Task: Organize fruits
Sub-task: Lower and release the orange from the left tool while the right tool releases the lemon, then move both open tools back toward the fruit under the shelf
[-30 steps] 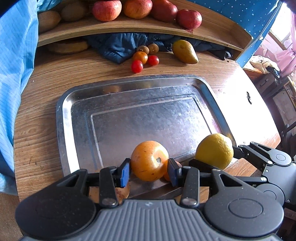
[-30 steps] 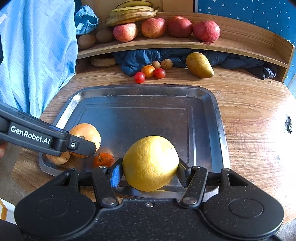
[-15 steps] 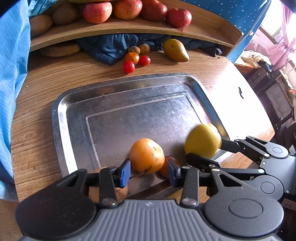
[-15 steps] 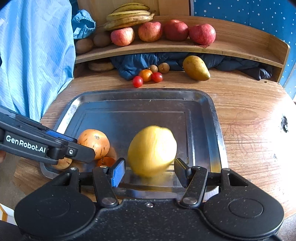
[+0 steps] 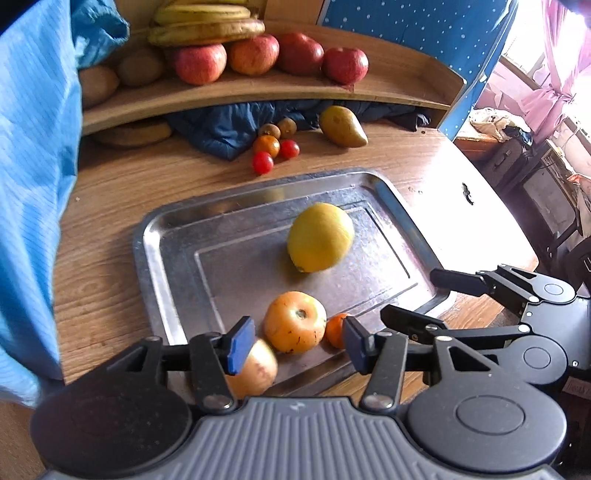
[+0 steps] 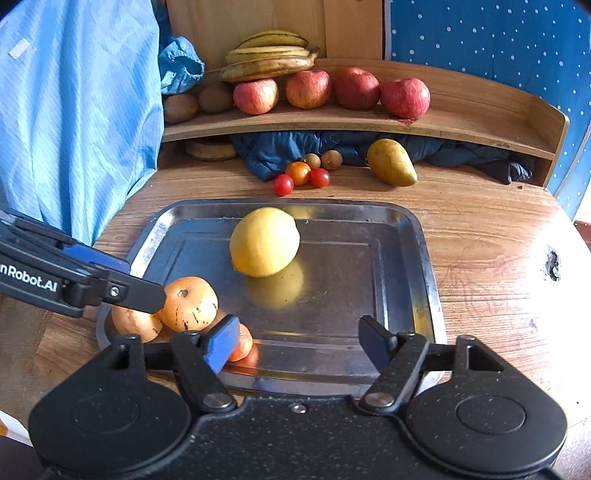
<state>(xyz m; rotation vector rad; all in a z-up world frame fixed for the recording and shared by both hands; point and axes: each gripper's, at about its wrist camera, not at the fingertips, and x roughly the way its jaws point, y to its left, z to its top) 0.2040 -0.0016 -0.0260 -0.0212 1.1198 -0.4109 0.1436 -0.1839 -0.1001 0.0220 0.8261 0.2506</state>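
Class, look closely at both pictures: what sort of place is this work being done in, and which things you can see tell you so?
Probably a lived-in home, not a lab. A wooden table has a curved shelf of apples and bananas, a metal tray holds fruit, and a dark blue quilted garment lies under the shelf.

Wooden table (image 6: 480,229), grain running left-right, dark hole (image 6: 553,260) near its right edge. Curved wooden shelf (image 6: 461,122) along the back edge, raised lip at the right end. Dark blue quilted cloth (image 6: 280,147) stuffed under the shelf, spilling onto the table at centre-back. Flat round tan disc (image 6: 210,149) under the shelf's left end, can't tell what it is. Crumpled blue bag-like thing (image 6: 181,66) at the shelf's left end. Light blue striped fabric (image 6: 74,110) hangs over the left edge. Blue white-dotted panel (image 6: 480,33) behind the shelf. Pink curtain (image 5: 561,74) past the right edge.
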